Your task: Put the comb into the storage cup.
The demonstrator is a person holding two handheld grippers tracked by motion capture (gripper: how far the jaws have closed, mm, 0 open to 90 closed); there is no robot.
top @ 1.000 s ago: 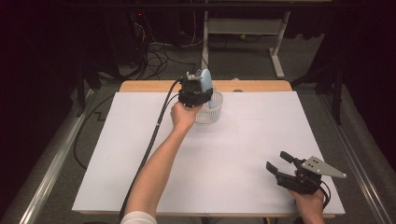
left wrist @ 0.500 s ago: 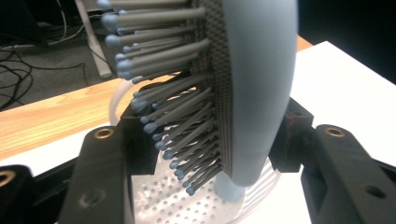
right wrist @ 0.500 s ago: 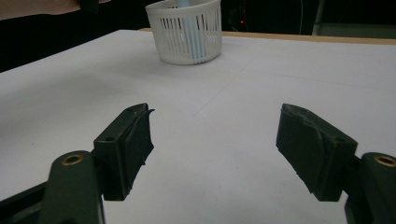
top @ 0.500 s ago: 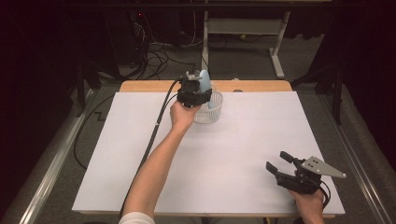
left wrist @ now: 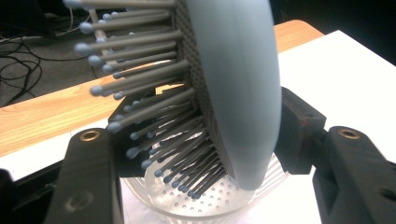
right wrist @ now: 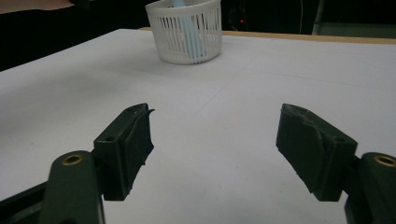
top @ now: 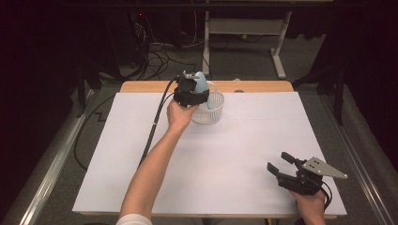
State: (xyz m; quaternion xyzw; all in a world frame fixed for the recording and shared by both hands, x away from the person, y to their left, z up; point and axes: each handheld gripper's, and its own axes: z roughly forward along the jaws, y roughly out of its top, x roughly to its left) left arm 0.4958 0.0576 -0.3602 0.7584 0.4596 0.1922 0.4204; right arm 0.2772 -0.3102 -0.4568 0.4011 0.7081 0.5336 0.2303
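Now at far edge of surface: left tongs over white basket, pale-blue hairbrush standing head-up w/ handle end down inside basket. Left gripper view: brush head between the jaws, bristles pointing toward left jaw, smooth back toward right jaw; jaws just been opening, partway apart, brush between them but pads not clearly pressing — right pad close to brush back, contact hard to tell. Perforated basket floor visible under brush tip. Basket sitting on white sheet just beside bare wood strip at far end. Cable trailing from left tongs back along forearm.

Right tongs well apart from basket, at near right corner of surface, held low in right hand, grey three-cornered plate on top. Right gripper view: jaws wide apart, nothing between, only white sheet beyond; basket w/ blue handle inside seen farther off.
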